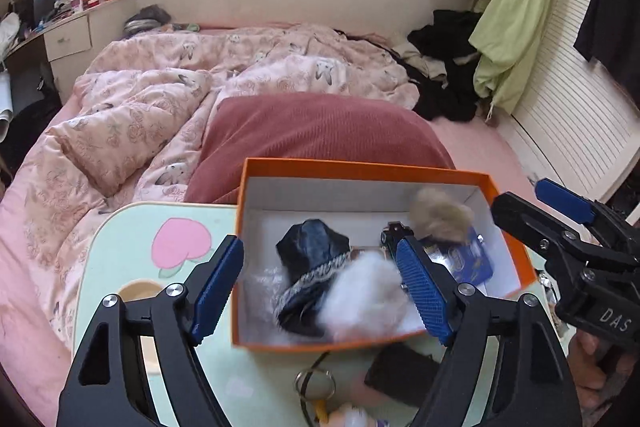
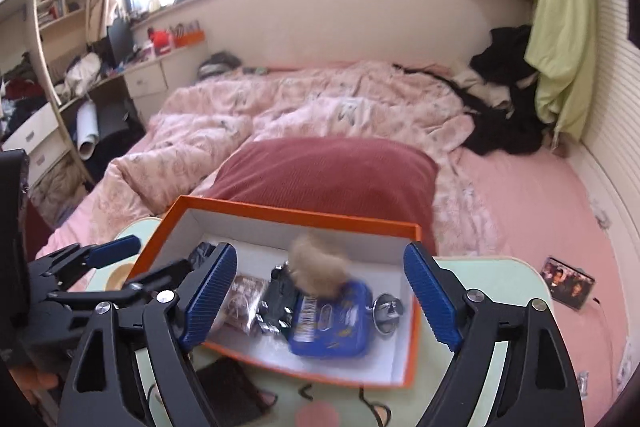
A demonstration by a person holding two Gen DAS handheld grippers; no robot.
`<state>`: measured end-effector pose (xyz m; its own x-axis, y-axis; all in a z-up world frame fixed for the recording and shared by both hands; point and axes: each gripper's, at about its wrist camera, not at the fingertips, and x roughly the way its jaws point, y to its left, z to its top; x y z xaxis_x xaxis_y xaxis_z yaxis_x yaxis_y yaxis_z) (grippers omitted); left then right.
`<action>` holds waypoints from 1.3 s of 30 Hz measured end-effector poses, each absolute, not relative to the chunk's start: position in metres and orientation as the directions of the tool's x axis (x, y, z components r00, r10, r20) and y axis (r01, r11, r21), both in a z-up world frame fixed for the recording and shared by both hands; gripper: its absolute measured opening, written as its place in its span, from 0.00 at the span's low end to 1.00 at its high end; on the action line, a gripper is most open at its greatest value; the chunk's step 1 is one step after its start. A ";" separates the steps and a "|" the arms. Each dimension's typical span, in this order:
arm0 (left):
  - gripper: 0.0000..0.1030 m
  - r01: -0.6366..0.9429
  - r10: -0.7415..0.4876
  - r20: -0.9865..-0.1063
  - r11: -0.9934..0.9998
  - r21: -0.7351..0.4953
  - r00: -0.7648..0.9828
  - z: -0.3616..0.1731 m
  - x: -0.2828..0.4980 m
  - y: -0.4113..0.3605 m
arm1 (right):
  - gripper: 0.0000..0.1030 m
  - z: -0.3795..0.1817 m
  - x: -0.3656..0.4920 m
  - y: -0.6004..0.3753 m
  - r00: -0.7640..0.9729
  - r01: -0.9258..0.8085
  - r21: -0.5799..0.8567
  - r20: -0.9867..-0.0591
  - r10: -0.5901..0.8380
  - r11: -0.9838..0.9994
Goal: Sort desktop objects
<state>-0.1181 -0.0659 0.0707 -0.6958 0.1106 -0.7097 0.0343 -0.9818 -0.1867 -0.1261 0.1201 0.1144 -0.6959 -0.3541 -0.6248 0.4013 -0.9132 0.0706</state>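
An orange box (image 1: 360, 167) with a white inside stands on a pale green lap table (image 1: 120, 247). My left gripper (image 1: 320, 247) hangs open over the box's near left part. A blurred white fluffy ball (image 1: 364, 299) lies loose between its fingers, beside a dark pouch (image 1: 316, 247), and neither pad touches it. My right gripper (image 2: 320, 251) is open above the box (image 2: 300, 209). Under it a blurred beige fluffy ball (image 2: 318, 267) sits over a blue tin (image 2: 332, 319), clear of both pads. Each gripper shows in the other's view: right gripper (image 1: 532, 205), left gripper (image 2: 160, 251).
The box also holds a brown packet (image 2: 244, 299), a black item (image 2: 280, 299) and a silver round piece (image 2: 386, 309). A black wallet (image 1: 404, 375) and a key ring (image 1: 316, 383) lie on the table in front of it. A red pillow (image 1: 320, 135) lies behind it on the bed.
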 end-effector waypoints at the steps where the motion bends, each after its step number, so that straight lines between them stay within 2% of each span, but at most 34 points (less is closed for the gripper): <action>1: 0.77 0.038 0.107 -0.703 -0.982 -0.188 -0.703 0.072 -0.110 -0.066 | 0.83 0.114 -0.117 0.123 -0.698 0.401 0.078 -0.619 -0.360 -0.913; 5: 0.77 0.001 0.144 -0.673 -0.978 -0.210 -0.725 0.076 -0.070 -0.061 | 0.83 0.104 -0.083 0.134 -0.698 0.402 0.088 -0.615 -0.368 -0.911; 14: 0.77 -0.014 0.094 -0.743 -0.994 -0.113 -0.663 0.027 0.004 -0.032 | 0.84 0.039 -0.027 0.159 -0.595 0.409 0.066 -0.737 -0.321 -0.910; 19: 0.77 -0.004 0.012 -0.757 -1.000 -0.013 -0.654 0.005 0.018 -0.016 | 0.84 0.013 -0.012 0.163 -0.581 0.402 0.031 -0.764 -0.281 -0.915; 20: 0.80 0.007 -0.009 -0.763 -1.000 0.007 -0.646 0.000 0.017 -0.014 | 0.85 0.010 -0.013 0.164 -0.573 0.402 0.033 -0.771 -0.279 -0.915; 23: 0.97 0.043 -0.015 -0.767 -0.999 -0.017 -0.642 -0.006 0.018 -0.021 | 1.00 0.000 -0.016 0.164 -0.568 0.395 0.001 -0.786 -0.245 -0.919; 24: 1.00 0.055 -0.023 -0.770 -0.998 -0.015 -0.637 -0.007 0.017 -0.023 | 1.00 -0.003 -0.016 0.164 -0.573 0.397 -0.008 -0.783 -0.241 -0.918; 39: 1.00 0.052 -0.018 -0.754 -0.998 -0.021 -0.656 -0.011 0.020 -0.028 | 1.00 -0.011 -0.011 0.169 -0.578 0.403 -0.005 -0.777 -0.250 -0.915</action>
